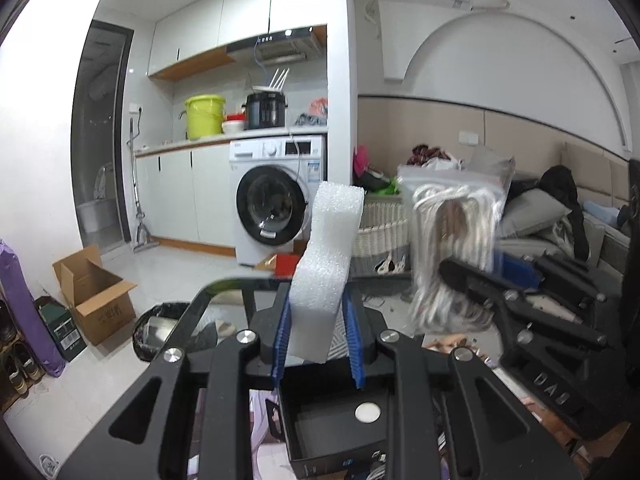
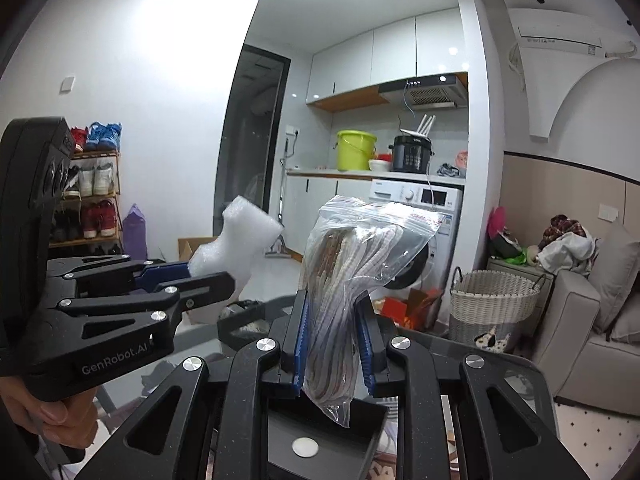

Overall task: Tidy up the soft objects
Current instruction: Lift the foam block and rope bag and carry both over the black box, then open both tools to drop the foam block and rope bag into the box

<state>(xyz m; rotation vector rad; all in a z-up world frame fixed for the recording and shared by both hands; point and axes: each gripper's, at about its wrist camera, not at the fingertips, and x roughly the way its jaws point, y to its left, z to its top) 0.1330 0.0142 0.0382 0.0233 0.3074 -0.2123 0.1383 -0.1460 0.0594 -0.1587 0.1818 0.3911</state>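
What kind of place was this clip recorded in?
Most likely a small studio apartment, kitchenette and living area in one room: a front-loading washing machine under a counter with a black electric pressure cooker, a sofa heaped with clothes, and a shoe rack by the wall.

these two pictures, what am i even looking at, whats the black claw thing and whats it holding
Each picture comes from a camera mounted on a handheld two-finger gripper; a person holds one in each hand. The left-hand camera looks along the left gripper, whose blue-padded fingers clamp a white foam block. The right-hand camera looks along the right gripper, clamping a clear zip bag of coiled rope. Each view also catches the other gripper beside it. A black box sits open below. Behind is a washing machine.
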